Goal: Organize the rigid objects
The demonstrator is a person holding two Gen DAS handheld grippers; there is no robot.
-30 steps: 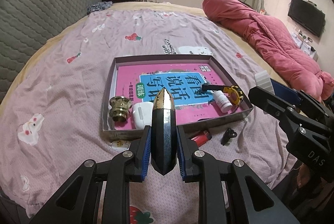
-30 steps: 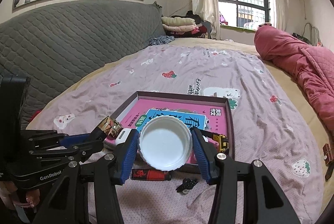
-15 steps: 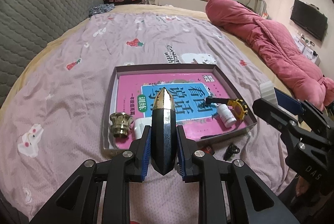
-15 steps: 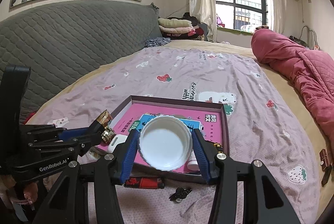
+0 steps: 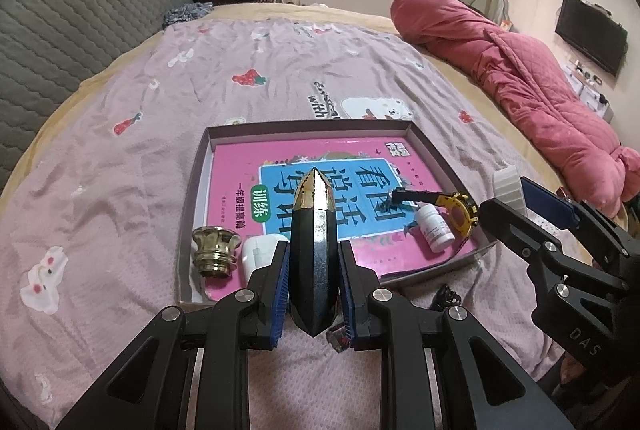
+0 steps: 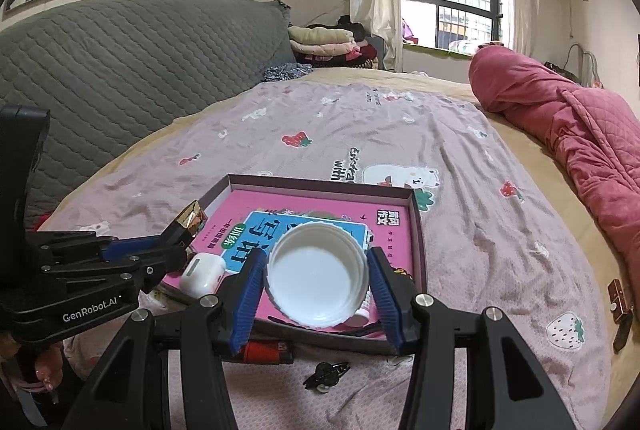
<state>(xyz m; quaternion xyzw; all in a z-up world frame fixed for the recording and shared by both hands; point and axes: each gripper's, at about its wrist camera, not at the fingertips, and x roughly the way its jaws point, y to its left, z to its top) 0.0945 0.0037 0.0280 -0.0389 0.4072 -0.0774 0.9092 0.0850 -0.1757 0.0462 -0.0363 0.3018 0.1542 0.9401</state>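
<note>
My left gripper (image 5: 314, 272) is shut on a black, gold-tipped faceted tube (image 5: 313, 230), held over the near edge of a shallow box (image 5: 436, 153) lying on the bed. The box holds a pink book (image 5: 236, 165), a brass cap (image 5: 214, 250), a white earbud case (image 5: 258, 250), a small white bottle (image 5: 434, 228) and a yellow-rimmed watch (image 5: 460, 207). My right gripper (image 6: 318, 280) is shut on a round white lid (image 6: 318, 274), its hollow side facing the camera, above the box's near right corner. The lid's ribbed rim (image 5: 507, 185) shows in the left wrist view.
A red lighter (image 6: 266, 350) and a small black clip (image 6: 326, 374) lie on the pink bedspread just in front of the box. A rolled pink quilt (image 6: 560, 117) runs along the right side. A grey headboard (image 6: 120, 61) stands at left. A brown item (image 6: 620, 306) rests at the far right.
Both grippers have moved forward toward the box with their objects; the box and its contents appear closer and larger. The lighter has slipped partly behind the left gripper.
</note>
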